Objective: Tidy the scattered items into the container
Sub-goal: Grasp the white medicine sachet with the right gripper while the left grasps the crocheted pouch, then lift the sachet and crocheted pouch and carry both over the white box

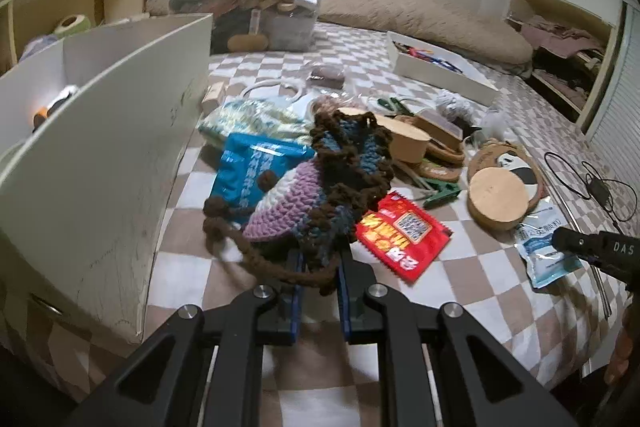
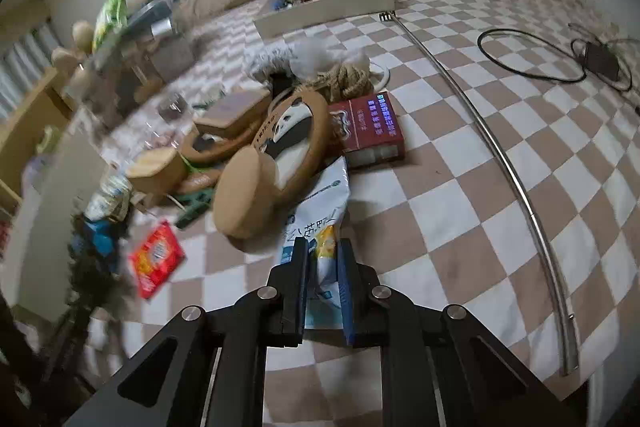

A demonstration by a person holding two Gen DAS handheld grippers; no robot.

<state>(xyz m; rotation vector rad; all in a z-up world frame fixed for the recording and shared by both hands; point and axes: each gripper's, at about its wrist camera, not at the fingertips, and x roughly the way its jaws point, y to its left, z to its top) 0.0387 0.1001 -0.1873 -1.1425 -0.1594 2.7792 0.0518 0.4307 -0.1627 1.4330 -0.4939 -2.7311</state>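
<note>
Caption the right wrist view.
Right tool shut on a white snack packet beside scattered clutter on a checkered blanket.

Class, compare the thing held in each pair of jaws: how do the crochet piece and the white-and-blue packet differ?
The crochet piece is soft yarn in purple, blue and brown; the packet is smooth printed plastic, white and blue. The crochet piece trails a brown cord; the packet has none. The crochet piece bunches up; the packet lies flat. Both are pinched at one edge, by the left gripper and right gripper.

I am seeing dim, even indoor lighting with soft shadows. Fisheye distortion is bending both views, and black vignetting is cutting the corners. Motion blur is smearing the right wrist view's left side.
</note>
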